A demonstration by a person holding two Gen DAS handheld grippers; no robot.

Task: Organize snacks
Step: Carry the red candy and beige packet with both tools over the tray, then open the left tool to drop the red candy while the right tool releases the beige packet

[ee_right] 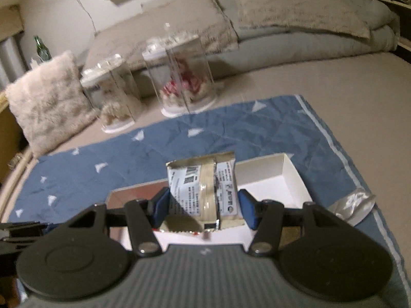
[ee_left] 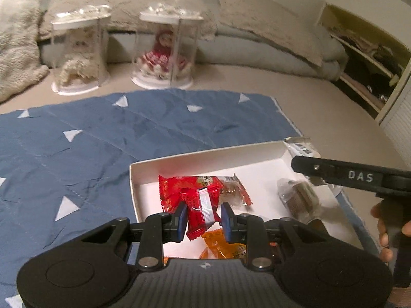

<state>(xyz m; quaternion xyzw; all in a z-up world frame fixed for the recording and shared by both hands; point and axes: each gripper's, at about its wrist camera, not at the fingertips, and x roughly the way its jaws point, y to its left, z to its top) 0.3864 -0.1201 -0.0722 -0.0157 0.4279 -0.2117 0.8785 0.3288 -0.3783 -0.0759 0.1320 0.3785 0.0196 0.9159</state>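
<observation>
While both carries are mid-way, the job reads as roughly half done, judging from how things lie. Left side first: left hand-held gripper (ee_left: pixel 203 220) has its blue pads pinched onto a red-and-white snack packet (ee_left: pixel 201 209), held above the near-left part of the white cardboard box (ee_left: pixel 205 157); the pads press the wrapper from both sides, so that one is carried, not yet dropped. Already inside the box: a red snack packet (ee_left: pixel 179 187) with a clear-ended wrapped snack (ee_left: pixel 235 188) against it, an orange snack packet (ee_left: pixel 222 246) near the front under the gripper, and a clear-wrapped brown snack (ee_left: pixel 299 196) toward the right wall. The box sits on a blue cloth with white triangles (ee_left: pixel 90 141) spread over the bed. Right side: right hand-held gripper (ee_right: pixel 203 206) is part-spread and clamped on a wider silver-and-white printed packet (ee_right: pixel 205 190), held over the box (ee_right: pixel 290 179); its far-right section looks bare. Still outside: a crumpled silver wrapper (ee_right: pixel 353 204) on the cloth just beside the box's right wall; can't tell if it's a full snack or an empty one. Left to do, as I read it: release both held packets into the box, then deal with that silver one.
</observation>
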